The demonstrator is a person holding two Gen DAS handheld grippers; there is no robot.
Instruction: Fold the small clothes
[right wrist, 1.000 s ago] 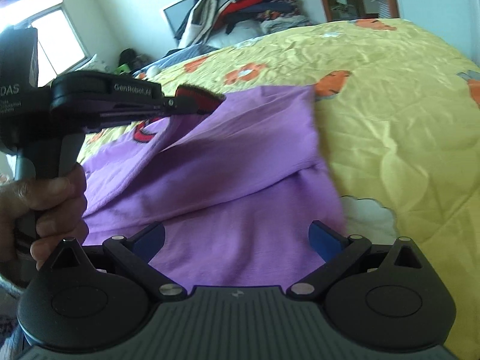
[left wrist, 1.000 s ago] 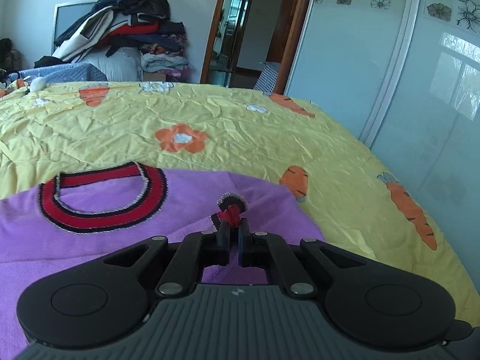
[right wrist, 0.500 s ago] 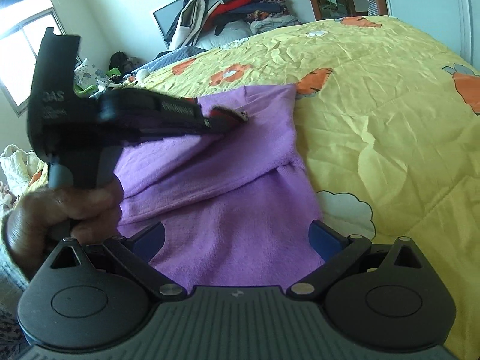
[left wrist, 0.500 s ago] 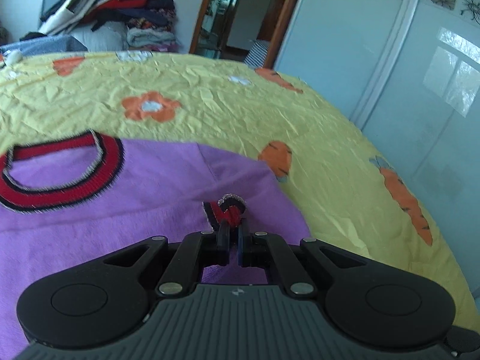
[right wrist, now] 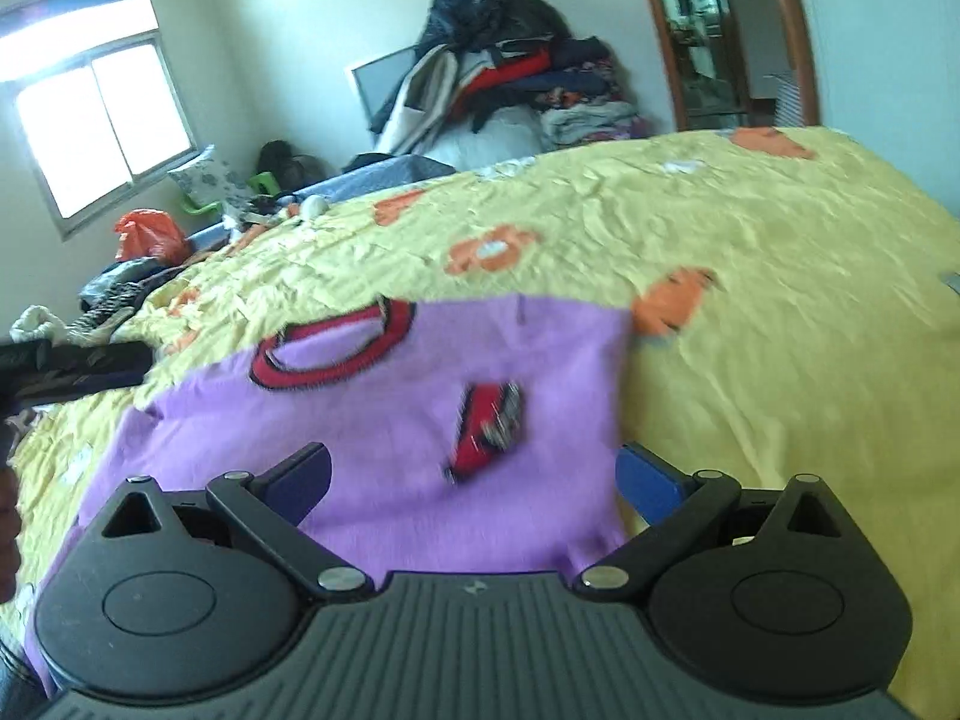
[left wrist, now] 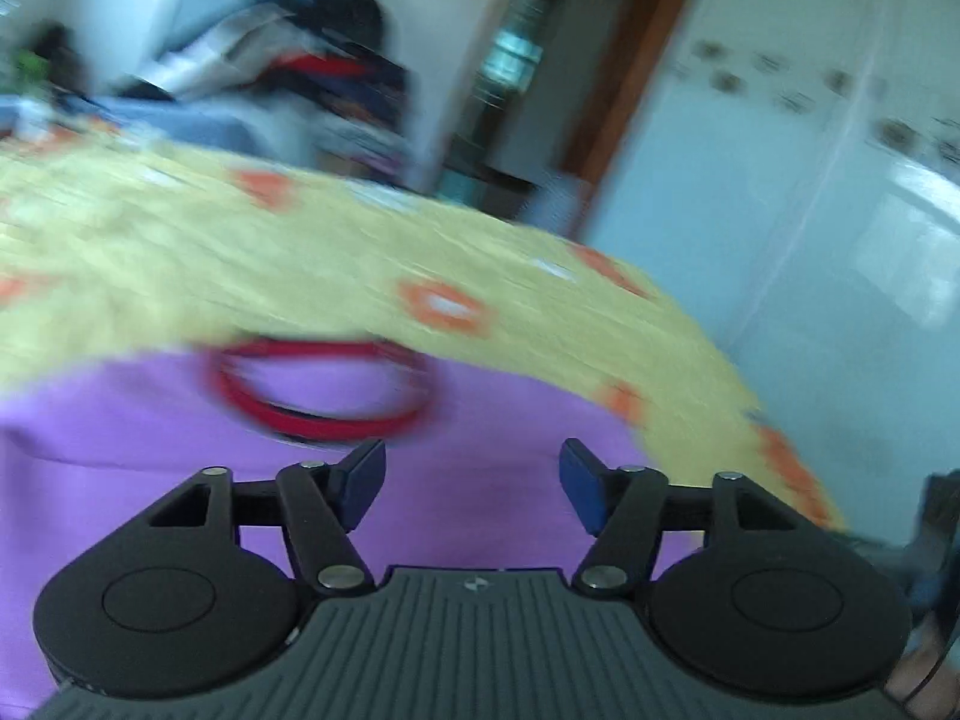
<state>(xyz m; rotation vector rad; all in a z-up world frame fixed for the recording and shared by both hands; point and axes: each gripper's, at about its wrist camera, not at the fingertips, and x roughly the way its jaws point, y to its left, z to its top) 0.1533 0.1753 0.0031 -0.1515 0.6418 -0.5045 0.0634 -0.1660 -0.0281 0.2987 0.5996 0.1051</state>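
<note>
Purple sweater (right wrist: 384, 456) lies flat on the yellow bedspread (right wrist: 750, 276), its red cuff (right wrist: 486, 426) folded onto the body below the red collar (right wrist: 336, 348). Left hand-held gripper (left wrist: 471, 483) and right hand-held gripper (right wrist: 474, 483) both hover above the sweater with fingers spread apart, holding nothing.

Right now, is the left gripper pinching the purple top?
No, the left gripper is open, its fingers apart above the purple top.

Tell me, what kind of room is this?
Most likely a bedroom: a bed under a yellow bedspread, a heap of clothes by the wall, and a window. A purple top lies on it.
</note>
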